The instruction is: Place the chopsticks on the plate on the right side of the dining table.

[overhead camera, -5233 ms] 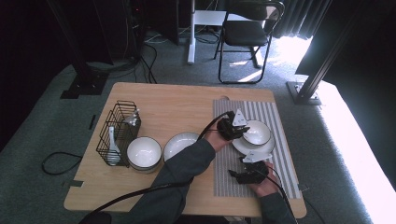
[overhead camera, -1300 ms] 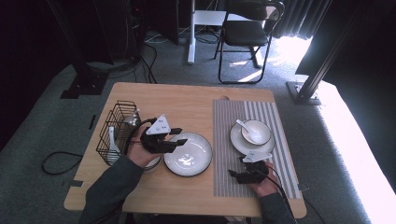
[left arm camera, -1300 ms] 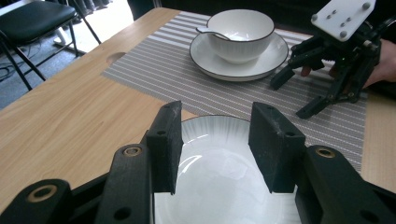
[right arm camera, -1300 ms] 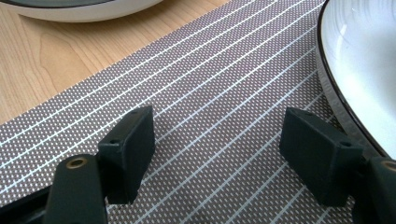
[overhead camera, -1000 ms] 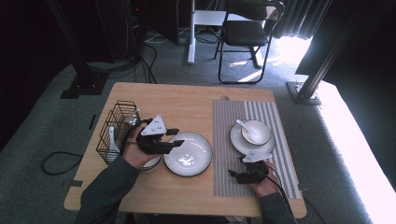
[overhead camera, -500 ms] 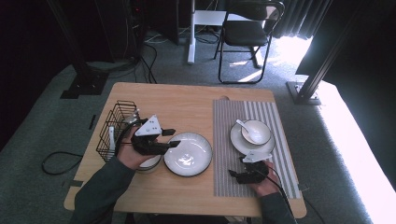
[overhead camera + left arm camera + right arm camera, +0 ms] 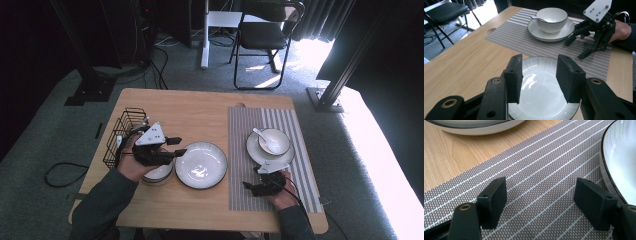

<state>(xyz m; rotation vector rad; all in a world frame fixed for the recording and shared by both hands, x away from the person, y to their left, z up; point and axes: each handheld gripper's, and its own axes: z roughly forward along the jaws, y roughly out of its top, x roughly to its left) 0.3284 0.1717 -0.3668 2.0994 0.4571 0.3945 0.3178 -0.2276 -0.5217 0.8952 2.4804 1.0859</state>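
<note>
Hovering over the plate (image 7: 201, 164), the left gripper (image 7: 175, 147) has been narrowing, jaws empty.

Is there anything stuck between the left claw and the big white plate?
Nothing visible is in the way. The left claw hangs just above the big round white plate with a dark rim, its jaws apart with nothing between them, after closing a little just now. The wooden table around the plate is bare.

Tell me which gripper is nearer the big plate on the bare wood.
Left. The left gripper hangs at the plate's left rim, jaws open with nothing between them. The right gripper rests on the striped mat, off the plate's right side.
</note>
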